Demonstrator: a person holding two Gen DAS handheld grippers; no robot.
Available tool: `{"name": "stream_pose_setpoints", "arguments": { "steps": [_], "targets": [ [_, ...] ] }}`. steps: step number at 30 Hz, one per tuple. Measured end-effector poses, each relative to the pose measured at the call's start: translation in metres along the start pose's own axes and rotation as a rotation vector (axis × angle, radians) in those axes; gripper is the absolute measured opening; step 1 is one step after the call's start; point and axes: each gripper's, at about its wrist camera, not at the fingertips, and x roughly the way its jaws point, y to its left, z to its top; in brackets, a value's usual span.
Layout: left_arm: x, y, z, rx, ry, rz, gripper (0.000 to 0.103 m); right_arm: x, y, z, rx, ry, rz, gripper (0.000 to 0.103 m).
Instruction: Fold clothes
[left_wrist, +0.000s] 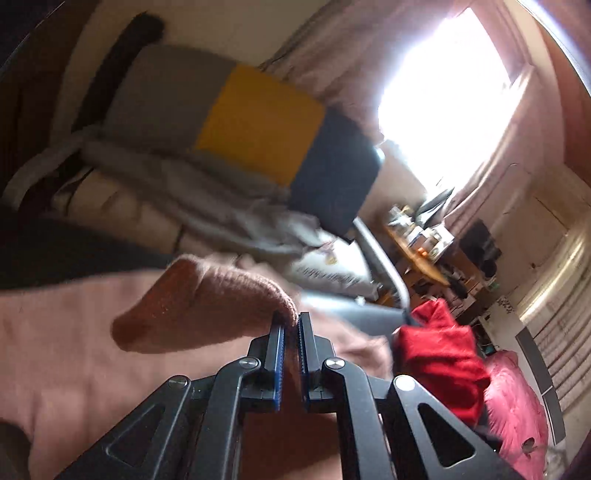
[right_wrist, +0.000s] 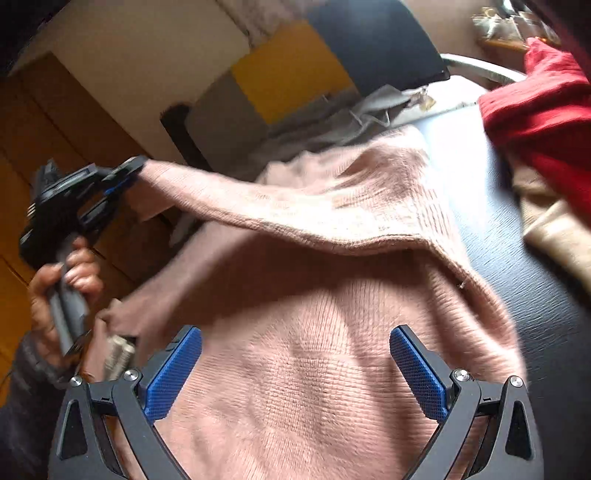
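Fig.: sleeve fold on a pink knit sweater (right_wrist: 303, 369), which lies spread on the dark table (right_wrist: 517, 229) with its body directly under my right gripper (right_wrist: 295, 373); my left gripper (left_wrist: 291, 325) has its jaws pressed together on the sleeve cuff (left_wrist: 207, 302), and in the right wrist view I see that sleeve lifted and drawn taut out to the left of the body, clear of the table; my right gripper has its jaws spread wide and holds nothing, hovering just above the knit. As I judge it, the sleeve is mid-fold; to do this well I would carry the cuff across the body in a low arc, keep the sleeve flat and untwisted, and let the free gripper pin the shoulder line so the body does not drag. A red garment (right_wrist: 543, 103) and a beige one (right_wrist: 554, 229) sit at the table's right, apart from the sweater.
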Motion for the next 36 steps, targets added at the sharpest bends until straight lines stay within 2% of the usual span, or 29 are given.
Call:
{"name": "stream_pose_setpoints", "arguments": {
  "steps": [2, 4, 6, 7, 11, 16, 19, 21, 25, 29, 31, 33, 35, 36],
  "targets": [
    [-0.004, 0.025, -0.02, -0.025, 0.032, 0.013, 0.005, 0.004, 0.004, -0.008, -0.021, -0.006, -0.031, 0.103],
    [-0.009, 0.05, -0.041, -0.05, 0.065, 0.025, 0.005, 0.004, 0.002, -0.01, -0.017, -0.02, -0.023, 0.103],
    [-0.01, 0.07, -0.061, -0.101, 0.095, 0.009, 0.01, 0.002, -0.004, -0.012, 0.0, -0.038, 0.0, 0.103],
    [-0.012, 0.079, -0.069, -0.129, 0.104, 0.001, 0.016, 0.001, -0.008, -0.013, 0.016, -0.052, 0.02, 0.103],
    [-0.028, 0.123, -0.09, -0.302, 0.105, -0.063, 0.022, 0.004, -0.014, -0.01, 0.031, -0.068, 0.041, 0.103],
    [-0.047, 0.158, -0.09, -0.439, 0.071, -0.091, 0.033, 0.008, -0.004, -0.01, 0.006, -0.067, 0.008, 0.103],
    [-0.048, 0.174, -0.081, -0.502, 0.063, -0.118, 0.038, 0.007, -0.006, -0.011, 0.016, -0.075, 0.018, 0.103],
    [-0.042, 0.172, -0.071, -0.456, 0.081, -0.081, 0.04, 0.005, -0.008, -0.012, 0.02, -0.079, 0.025, 0.103],
    [-0.018, 0.146, -0.051, -0.256, 0.155, 0.007, 0.042, 0.004, -0.013, -0.01, 0.021, -0.081, 0.036, 0.103],
    [0.01, 0.118, -0.053, -0.031, 0.252, 0.112, 0.042, 0.004, -0.015, -0.009, 0.023, -0.084, 0.046, 0.103],
    [0.016, 0.109, -0.058, 0.055, 0.272, 0.163, 0.042, 0.004, -0.014, -0.01, 0.022, -0.085, 0.046, 0.103],
    [0.016, 0.104, -0.062, 0.104, 0.263, 0.201, 0.039, 0.004, -0.015, -0.01, 0.02, -0.085, 0.046, 0.103],
    [0.012, 0.106, -0.064, 0.093, 0.252, 0.226, 0.022, 0.004, -0.015, -0.01, 0.02, -0.086, 0.045, 0.103],
    [0.01, 0.111, -0.063, 0.061, 0.246, 0.224, 0.018, 0.004, -0.015, -0.009, 0.019, -0.086, 0.045, 0.103]
  ]
}}
